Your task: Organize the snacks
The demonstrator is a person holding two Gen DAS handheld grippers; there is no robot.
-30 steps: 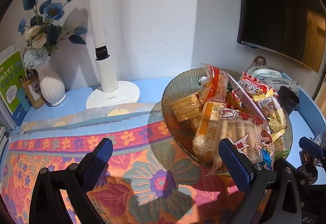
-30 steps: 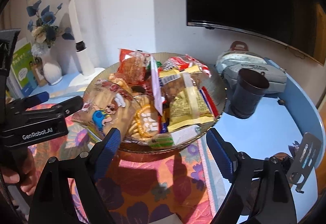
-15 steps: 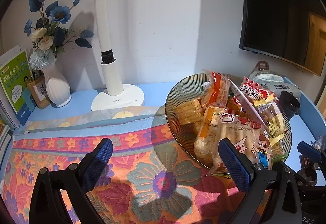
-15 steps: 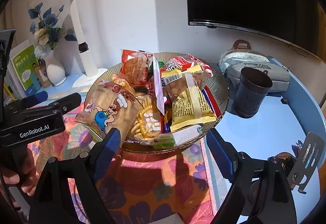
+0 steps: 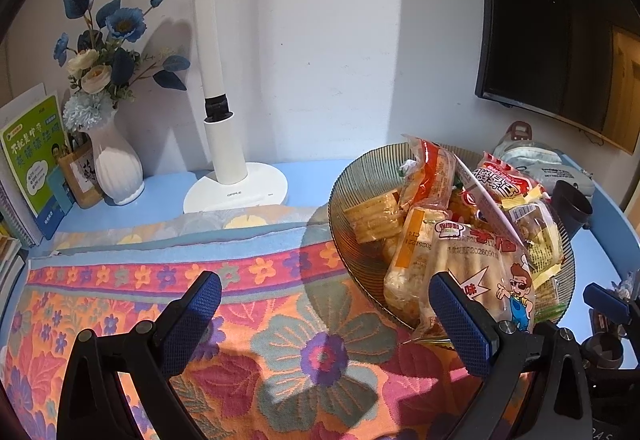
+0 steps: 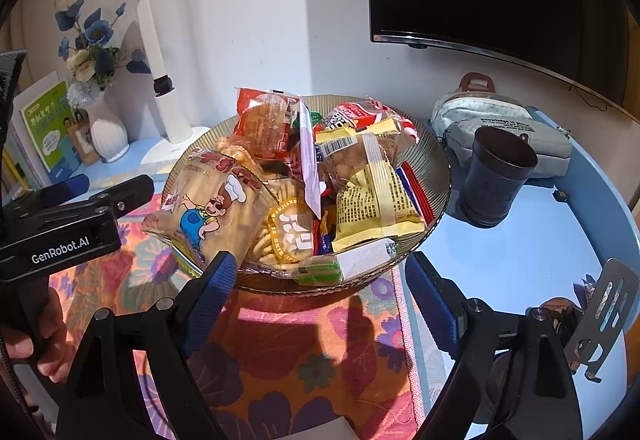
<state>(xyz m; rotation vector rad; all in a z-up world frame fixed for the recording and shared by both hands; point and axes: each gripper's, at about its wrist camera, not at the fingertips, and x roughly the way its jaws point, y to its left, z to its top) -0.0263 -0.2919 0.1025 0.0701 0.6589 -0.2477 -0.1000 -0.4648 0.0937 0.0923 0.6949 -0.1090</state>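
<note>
Dark cup (image 6: 496, 176) and grey pouch (image 6: 508, 136) right of snack bowl (image 6: 438, 176)

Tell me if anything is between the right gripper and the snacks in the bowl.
Only the bowl's near rim. The right gripper is open just in front of it, above the floral cloth. The snacks are heaped above the rim, so from above nothing visible blocks them.

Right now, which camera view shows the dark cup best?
The right wrist view. There the dark cup stands whole and unblocked on the blue table, right of the snack bowl. The left wrist view shows it only small, at the right edge.
</note>
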